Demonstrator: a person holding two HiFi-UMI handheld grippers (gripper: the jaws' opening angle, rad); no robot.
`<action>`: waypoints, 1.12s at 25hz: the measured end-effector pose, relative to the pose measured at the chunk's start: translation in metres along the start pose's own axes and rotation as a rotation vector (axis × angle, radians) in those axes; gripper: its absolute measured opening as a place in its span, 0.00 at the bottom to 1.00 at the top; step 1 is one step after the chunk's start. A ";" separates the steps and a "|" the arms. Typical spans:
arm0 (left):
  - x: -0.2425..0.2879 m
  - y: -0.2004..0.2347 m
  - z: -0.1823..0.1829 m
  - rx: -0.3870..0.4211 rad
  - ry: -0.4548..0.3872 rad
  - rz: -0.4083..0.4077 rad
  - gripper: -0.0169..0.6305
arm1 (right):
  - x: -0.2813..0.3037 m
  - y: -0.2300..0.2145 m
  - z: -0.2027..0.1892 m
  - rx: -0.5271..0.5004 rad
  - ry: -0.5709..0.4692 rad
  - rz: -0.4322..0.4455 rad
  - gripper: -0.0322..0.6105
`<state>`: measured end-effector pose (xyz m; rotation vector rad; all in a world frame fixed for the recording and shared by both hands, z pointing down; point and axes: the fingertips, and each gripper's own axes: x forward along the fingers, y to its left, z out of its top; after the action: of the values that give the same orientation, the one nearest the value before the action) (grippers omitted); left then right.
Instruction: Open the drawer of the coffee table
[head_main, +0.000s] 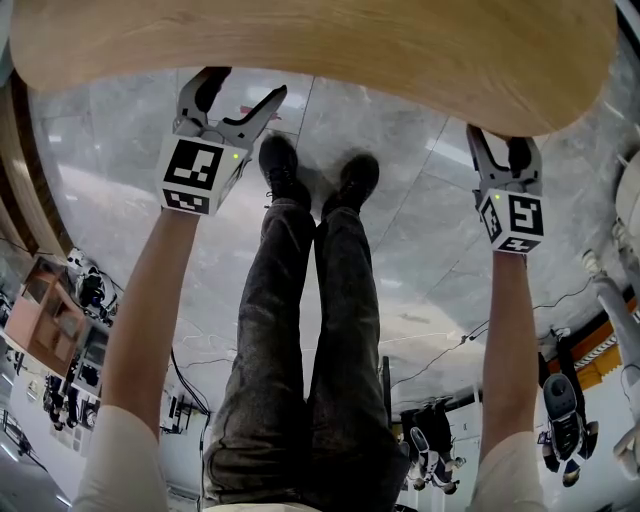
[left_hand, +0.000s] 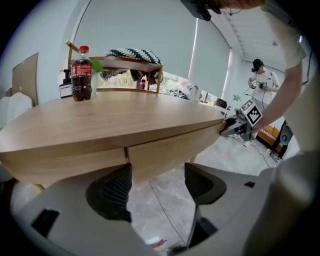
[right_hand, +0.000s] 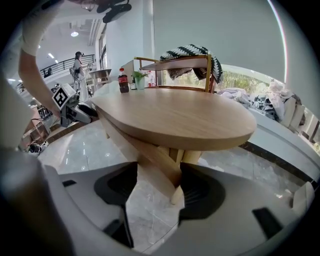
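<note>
The light wooden coffee table fills the top of the head view. Its drawer front runs below the top, with a seam at its left end. My left gripper is open. The drawer front's lower left corner sits between its jaws, with floor showing beside the right pad. My right gripper is at the drawer front's other end, and the wood fills the gap between its pads. In the head view, the left gripper and right gripper both reach under the table's near edge.
A cola bottle stands on the far side of the tabletop beside a small plant. Behind it is a wooden chair with a black-and-white blanket. My shoes rest on the marble floor under the table. Another person stands far off.
</note>
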<state>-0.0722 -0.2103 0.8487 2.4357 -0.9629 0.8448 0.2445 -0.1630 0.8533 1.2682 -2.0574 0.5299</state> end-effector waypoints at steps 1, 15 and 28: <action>-0.002 -0.002 -0.002 -0.005 0.003 -0.001 0.54 | -0.002 0.002 -0.002 0.005 0.004 0.001 0.48; -0.027 -0.019 -0.025 -0.067 0.022 0.026 0.54 | -0.022 0.030 -0.023 0.039 0.041 0.008 0.49; -0.047 -0.034 -0.036 -0.116 0.014 0.060 0.54 | -0.043 0.046 -0.037 0.054 0.046 0.004 0.49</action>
<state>-0.0892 -0.1451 0.8405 2.3105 -1.0543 0.8010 0.2288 -0.0921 0.8488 1.2712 -2.0198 0.6147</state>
